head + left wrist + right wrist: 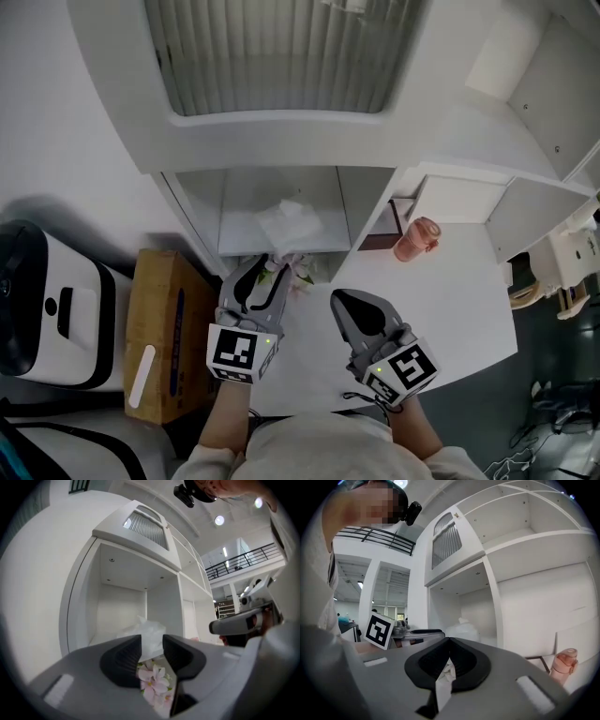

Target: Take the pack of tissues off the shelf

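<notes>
The pack of tissues [298,274] has a pink flower print and lies at the front edge of the low shelf compartment [239,202]. A white crinkled bag [289,223] rests behind it inside the compartment; I cannot tell if the two are one piece. My left gripper [272,270] points into the compartment and is open. In the left gripper view the flowered pack [154,686] shows between and below the spread jaws of the left gripper [152,648], with the white bag [149,634] beyond. My right gripper [343,302] hovers over the table, shut and empty; its view shows that gripper [449,641] with tips meeting.
A pink bottle [416,238] stands on the white table [459,309] by the shelf's right wall, next to a dark frame [380,232]. A cardboard box [164,333] and a white appliance [47,305] sit to the left. The shelf top [281,131] overhangs the compartment.
</notes>
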Demonstrator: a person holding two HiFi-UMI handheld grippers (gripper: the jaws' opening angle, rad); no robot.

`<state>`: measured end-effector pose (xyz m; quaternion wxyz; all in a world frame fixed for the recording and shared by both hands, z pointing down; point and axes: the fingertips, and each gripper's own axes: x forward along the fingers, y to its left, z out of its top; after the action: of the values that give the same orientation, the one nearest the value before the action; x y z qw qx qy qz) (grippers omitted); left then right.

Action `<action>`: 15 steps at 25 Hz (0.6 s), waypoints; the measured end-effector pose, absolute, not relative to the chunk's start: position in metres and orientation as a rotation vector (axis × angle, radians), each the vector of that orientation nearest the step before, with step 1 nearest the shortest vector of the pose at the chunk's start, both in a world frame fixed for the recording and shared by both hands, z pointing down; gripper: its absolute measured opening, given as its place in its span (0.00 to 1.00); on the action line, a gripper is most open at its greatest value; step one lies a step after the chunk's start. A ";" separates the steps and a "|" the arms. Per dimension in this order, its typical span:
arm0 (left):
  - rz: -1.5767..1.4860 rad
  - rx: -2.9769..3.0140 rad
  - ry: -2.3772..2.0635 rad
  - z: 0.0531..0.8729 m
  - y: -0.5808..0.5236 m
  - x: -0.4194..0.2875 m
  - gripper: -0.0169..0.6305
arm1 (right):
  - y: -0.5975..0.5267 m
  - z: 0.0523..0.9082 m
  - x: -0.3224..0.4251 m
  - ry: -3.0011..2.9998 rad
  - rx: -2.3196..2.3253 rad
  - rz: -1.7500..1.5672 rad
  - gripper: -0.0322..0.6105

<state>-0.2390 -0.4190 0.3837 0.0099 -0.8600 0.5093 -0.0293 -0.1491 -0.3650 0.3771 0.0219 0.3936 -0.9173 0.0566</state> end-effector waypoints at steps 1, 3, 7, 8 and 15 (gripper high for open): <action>-0.092 -2.686 1.599 0.385 -0.422 -0.239 0.23 | -0.365 0.378 -0.147 -2.831 1.230 0.175 0.05; -0.093 -2.690 1.619 0.389 -0.427 -0.241 0.26 | -0.364 0.379 -0.144 -2.813 1.242 0.174 0.05; -0.112 -2.673 1.651 0.393 -0.437 -0.243 0.28 | -0.362 0.380 -0.144 -2.795 1.238 0.167 0.05; -0.121 -2.670 1.653 0.395 -0.440 -0.243 0.29 | -0.361 0.380 -0.144 -2.795 1.236 0.165 0.05; -0.251 -2.683 1.690 0.414 -0.452 -0.238 0.15 | -0.359 0.380 -0.138 -2.793 1.234 0.161 0.05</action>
<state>-0.2383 -0.4521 0.4135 -0.0196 -0.8434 0.5311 -0.0791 -0.1376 -0.3588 0.3803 0.0420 0.4033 -0.9126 0.0526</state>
